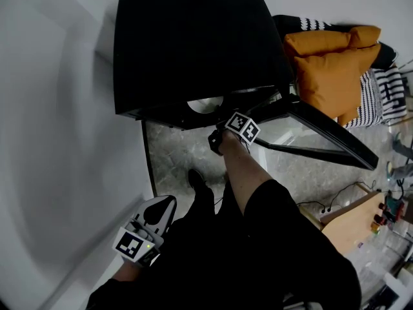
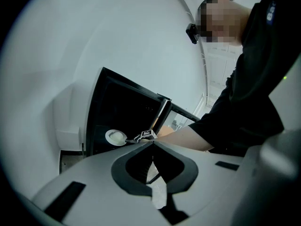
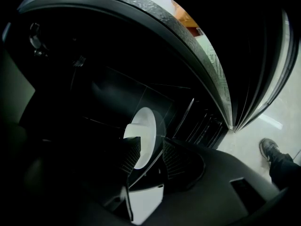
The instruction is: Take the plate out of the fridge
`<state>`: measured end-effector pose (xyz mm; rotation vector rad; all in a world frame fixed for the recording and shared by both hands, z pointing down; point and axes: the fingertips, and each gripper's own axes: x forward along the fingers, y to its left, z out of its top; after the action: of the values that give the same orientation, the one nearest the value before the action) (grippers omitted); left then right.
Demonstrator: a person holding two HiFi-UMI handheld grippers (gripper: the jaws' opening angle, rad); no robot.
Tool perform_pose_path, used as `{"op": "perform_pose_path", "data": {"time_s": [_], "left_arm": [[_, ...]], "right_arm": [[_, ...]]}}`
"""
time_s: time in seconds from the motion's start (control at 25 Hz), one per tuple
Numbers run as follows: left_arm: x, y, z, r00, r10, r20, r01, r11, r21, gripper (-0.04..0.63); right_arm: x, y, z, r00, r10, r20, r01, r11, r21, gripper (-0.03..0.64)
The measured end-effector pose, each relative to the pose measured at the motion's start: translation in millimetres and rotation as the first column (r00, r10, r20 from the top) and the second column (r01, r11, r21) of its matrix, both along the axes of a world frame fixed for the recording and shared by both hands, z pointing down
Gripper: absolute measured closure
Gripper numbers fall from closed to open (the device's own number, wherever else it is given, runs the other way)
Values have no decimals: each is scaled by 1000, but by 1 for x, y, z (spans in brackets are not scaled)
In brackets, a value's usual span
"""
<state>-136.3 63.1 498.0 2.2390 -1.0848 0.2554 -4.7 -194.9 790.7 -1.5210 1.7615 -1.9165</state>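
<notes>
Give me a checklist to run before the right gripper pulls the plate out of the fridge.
1. Fridge door open: ok.
2. Plate between the jaws of the right gripper: ok.
3. Jaws closed on plate: not ok, a gap shows beside one pad.
4. Left gripper shut, empty, held back from the fridge: ok.
5. Nothing lying on the plate: cannot tell.

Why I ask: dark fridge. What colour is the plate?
The plate is white, clearest in the right gripper view.
</notes>
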Motion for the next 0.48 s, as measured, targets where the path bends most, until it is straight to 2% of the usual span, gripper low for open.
{"op": "perform_pose_path", "data": {"time_s": [0.32,0.48], "left_arm": [[-5,3,6,1000,1,-9,-1,1000,-12,589],[-7,3,7,1000,-1,-11,1,1000,-19,589]], "right_arm": [[-4,-2,-1,998,-39,-40,40,999,14,474],[-5,-2,2,997,-44,-66,44,999,-7,480]]}}
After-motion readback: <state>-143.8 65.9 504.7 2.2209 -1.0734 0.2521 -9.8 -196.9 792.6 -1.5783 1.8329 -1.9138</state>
